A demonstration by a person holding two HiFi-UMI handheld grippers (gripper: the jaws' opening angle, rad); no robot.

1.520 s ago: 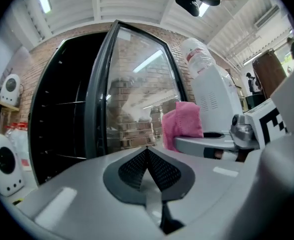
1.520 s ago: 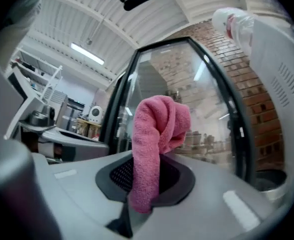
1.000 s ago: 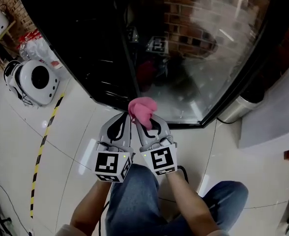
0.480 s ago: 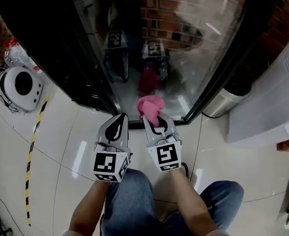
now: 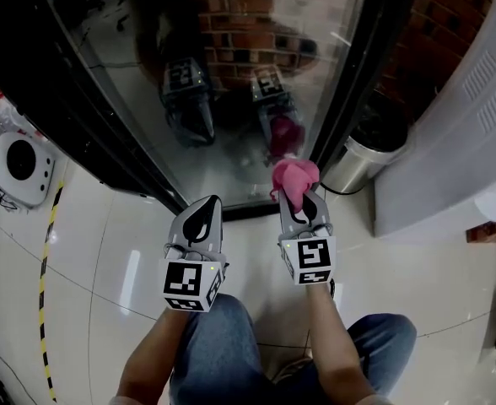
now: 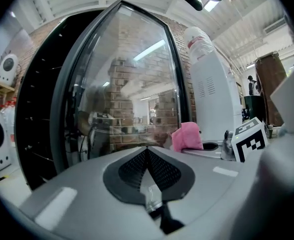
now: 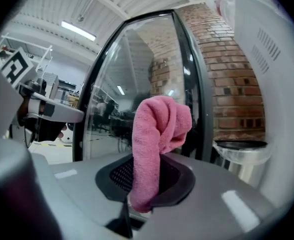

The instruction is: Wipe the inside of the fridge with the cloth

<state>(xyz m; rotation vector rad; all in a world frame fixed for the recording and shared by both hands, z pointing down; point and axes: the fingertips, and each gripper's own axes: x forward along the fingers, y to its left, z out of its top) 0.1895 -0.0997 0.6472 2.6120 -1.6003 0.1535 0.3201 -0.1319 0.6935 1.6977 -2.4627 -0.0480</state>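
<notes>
Your right gripper [image 5: 304, 205] has its jaws clamped on the pink cloth [image 5: 293, 178], which sits bunched up just in front of the fridge's glass door [image 5: 231, 83]. The left gripper [image 5: 200, 213] has its jaws pressed together, holding nothing. Reflections on the glass hide the fridge's inside.

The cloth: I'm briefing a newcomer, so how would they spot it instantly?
Find the glass fridge door. Before its lower edge are two grey grippers; the cloth is clamped in the right gripper. It is bright pink and bunched, while the left gripper is shut and empty.
</notes>
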